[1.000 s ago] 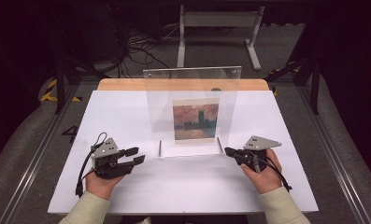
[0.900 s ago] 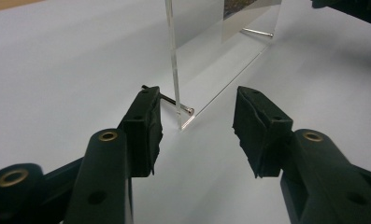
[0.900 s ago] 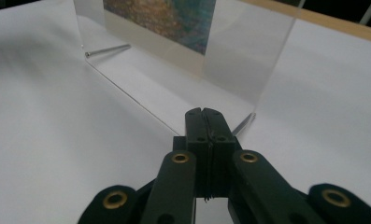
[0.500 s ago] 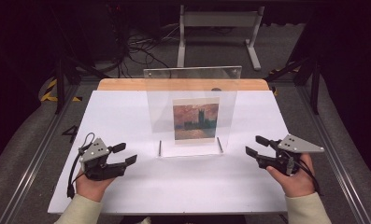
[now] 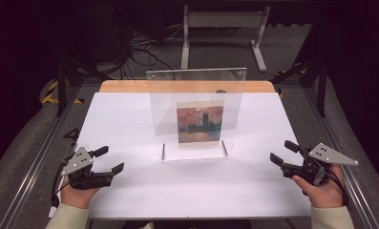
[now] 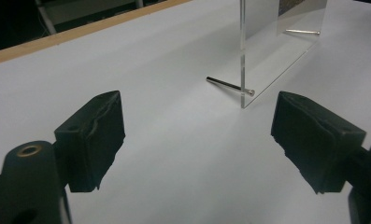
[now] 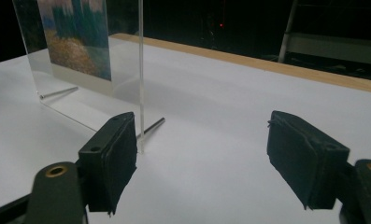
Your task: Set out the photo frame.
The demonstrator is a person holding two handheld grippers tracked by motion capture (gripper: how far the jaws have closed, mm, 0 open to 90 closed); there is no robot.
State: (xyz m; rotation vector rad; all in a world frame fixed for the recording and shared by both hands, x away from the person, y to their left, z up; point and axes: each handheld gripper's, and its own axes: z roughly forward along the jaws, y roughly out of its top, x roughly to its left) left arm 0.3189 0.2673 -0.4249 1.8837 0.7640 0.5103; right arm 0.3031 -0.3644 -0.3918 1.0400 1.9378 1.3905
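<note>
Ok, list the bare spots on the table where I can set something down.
Bare: the white table left of the frame, right of it, and the front strip between the left tongs and right tongs. Crowded: the middle, where the frame and its pins stand.

The table (image 5: 130, 124) has a smooth, matt white top with a bare wood strip along its far edge. On it stands a clear, glossy plastic frame (image 5: 196, 83) holding a printed paper picture (image 5: 200, 123), propped on thin shiny metal pins (image 6: 230, 86). Each gripper, left (image 5: 108, 160) and right (image 5: 282, 152), is matt black plastic with rough-edged pads and a flat grey plate.
</note>
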